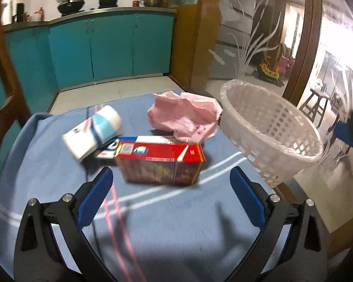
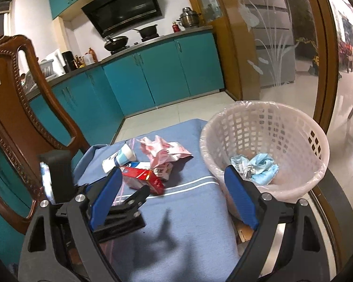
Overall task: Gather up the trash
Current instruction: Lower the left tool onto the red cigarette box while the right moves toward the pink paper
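Both wrist views look forward and down along their fingers, close over the table (image 1: 167, 230); both share the basket (image 2: 266, 141) (right view nearer it).

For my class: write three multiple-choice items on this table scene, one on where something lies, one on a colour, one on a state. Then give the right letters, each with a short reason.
1. Where does the crumpled blue piece lie?
A. Inside the white basket
B. Under the red box
C. On the wooden chair

2. What colour is the crumpled wrapper beside the basket?
A. Green
B. Pink
C. Black

3. How do the jaws of the left gripper stand?
A. Shut on the red box
B. Shut on the white tube
C. Open, holding nothing

Key:
1 A: the right wrist view shows it at the bottom of the lined basket.
2 B: it shows pink in both views.
3 C: the blue pads stand wide apart, short of the box.
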The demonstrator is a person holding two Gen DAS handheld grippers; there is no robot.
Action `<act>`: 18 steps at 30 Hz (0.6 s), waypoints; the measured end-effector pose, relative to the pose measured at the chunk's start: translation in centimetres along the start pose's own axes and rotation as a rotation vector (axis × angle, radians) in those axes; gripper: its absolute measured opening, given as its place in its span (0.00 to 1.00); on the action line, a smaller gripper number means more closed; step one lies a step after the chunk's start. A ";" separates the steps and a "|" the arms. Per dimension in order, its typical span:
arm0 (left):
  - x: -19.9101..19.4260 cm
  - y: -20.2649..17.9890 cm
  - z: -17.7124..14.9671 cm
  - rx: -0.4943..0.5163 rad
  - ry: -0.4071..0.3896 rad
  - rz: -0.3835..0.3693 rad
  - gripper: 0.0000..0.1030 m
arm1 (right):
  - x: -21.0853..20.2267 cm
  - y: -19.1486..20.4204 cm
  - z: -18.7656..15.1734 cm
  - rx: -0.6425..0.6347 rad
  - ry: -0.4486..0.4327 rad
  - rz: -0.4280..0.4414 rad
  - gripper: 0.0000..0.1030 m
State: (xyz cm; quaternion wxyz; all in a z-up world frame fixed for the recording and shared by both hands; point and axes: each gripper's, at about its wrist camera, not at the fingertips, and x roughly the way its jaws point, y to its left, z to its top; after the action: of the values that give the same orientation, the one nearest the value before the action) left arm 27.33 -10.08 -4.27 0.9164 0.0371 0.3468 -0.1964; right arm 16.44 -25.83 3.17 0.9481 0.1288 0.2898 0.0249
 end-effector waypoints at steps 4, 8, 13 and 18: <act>2.4 0.0 0.8 0.014 0.016 0.023 0.96 | 0.5 -0.2 0.2 0.003 0.003 0.000 0.84; 2.7 0.1 1.0 0.003 0.045 -0.003 0.35 | 2.1 0.3 0.3 -0.024 0.030 -0.004 0.84; -0.5 0.8 0.4 -0.029 0.036 -0.038 0.09 | 5.2 1.2 1.1 -0.070 0.053 -0.014 0.84; -2.5 1.7 -0.2 -0.030 0.011 -0.001 0.91 | 4.9 0.4 1.6 0.042 0.075 0.025 0.84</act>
State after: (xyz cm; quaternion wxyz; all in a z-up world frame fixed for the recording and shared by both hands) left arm 26.18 -7.65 -2.93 0.9148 0.0245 0.3547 -0.1916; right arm 21.43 -25.22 1.85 0.9333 0.1515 0.3237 0.0355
